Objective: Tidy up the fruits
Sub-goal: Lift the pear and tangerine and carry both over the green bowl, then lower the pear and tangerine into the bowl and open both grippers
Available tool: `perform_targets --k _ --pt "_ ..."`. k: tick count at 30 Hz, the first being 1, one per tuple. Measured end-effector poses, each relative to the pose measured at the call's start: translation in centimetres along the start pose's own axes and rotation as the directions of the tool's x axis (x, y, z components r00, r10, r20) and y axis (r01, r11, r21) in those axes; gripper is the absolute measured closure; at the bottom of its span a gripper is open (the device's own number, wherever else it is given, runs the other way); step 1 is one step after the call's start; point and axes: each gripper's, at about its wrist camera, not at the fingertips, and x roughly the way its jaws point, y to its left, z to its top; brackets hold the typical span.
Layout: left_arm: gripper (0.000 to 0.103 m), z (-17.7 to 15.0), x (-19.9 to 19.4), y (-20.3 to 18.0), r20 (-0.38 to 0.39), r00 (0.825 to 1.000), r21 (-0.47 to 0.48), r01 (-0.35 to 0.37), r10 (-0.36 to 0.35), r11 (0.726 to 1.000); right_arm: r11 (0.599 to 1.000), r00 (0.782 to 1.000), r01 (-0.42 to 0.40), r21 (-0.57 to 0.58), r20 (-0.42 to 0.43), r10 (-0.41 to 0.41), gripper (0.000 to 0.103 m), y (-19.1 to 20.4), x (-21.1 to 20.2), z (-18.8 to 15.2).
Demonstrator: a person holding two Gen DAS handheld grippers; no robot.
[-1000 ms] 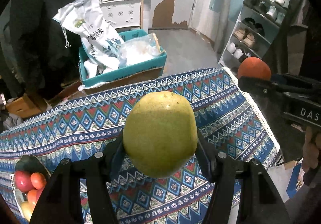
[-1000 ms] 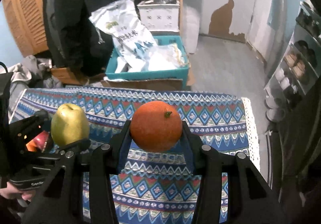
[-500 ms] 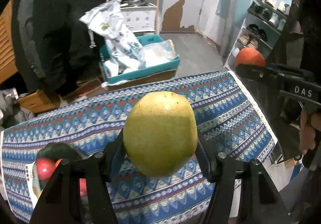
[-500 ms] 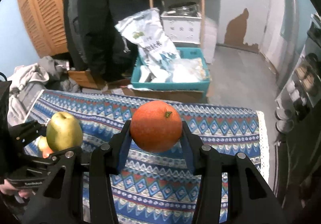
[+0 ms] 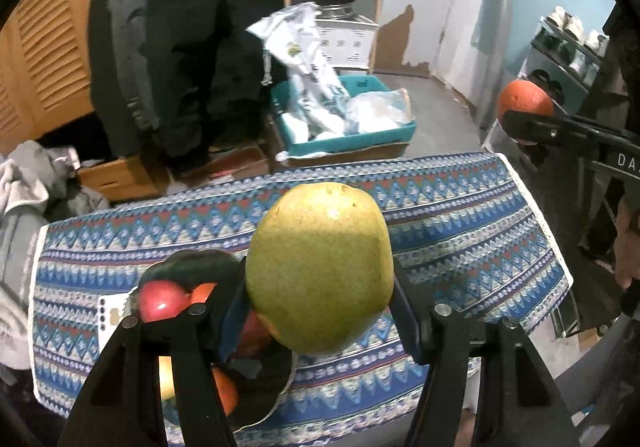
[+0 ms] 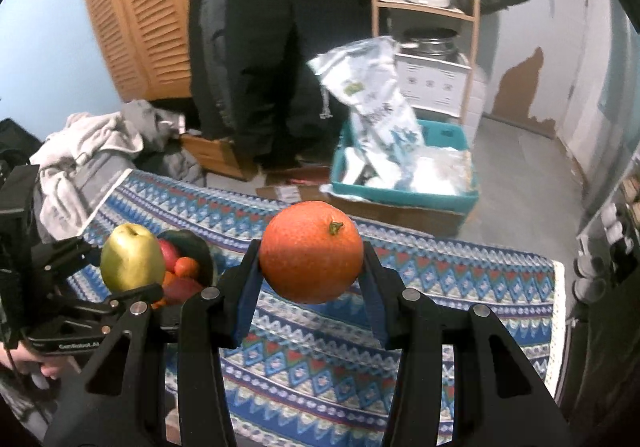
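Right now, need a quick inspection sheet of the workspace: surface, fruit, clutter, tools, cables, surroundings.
Surface: table under a patterned blue cloth, white trim at its edges.
Job's things: green pear in the left tool; orange in the right tool; dark bowl on the cloth holding red and orange fruit.
Clutter: white card-like item beside the bowl, too small to identify.
Grippers: left tool shut on the pear, above the bowl area; right tool shut on the orange, above the cloth.
Cables: nothing seen.
Surroundings: teal crate of bags on the floor, wooden shelf with pots, hanging dark coat, shoe rack, clothes pile.
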Motion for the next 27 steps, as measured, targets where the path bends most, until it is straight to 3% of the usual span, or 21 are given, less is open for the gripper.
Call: perform_targets --k 13,27 --pt "0.038 -2.2 -1.9 6.5 0.016 0.998 -0.087 -0.063 0.065 0.994 0.992 0.995 -0.097 -0.081 -0.045 0.093 0.057 6.9 3.7 1.8" --pt "0.038 -5.0 0.1 12.7 -0.039 0.996 -0.202 -0.089 0.083 0.975 0.977 0.975 -0.182 -0.115 -0.147 0.164 0.057 12.4 9.2 1.5"
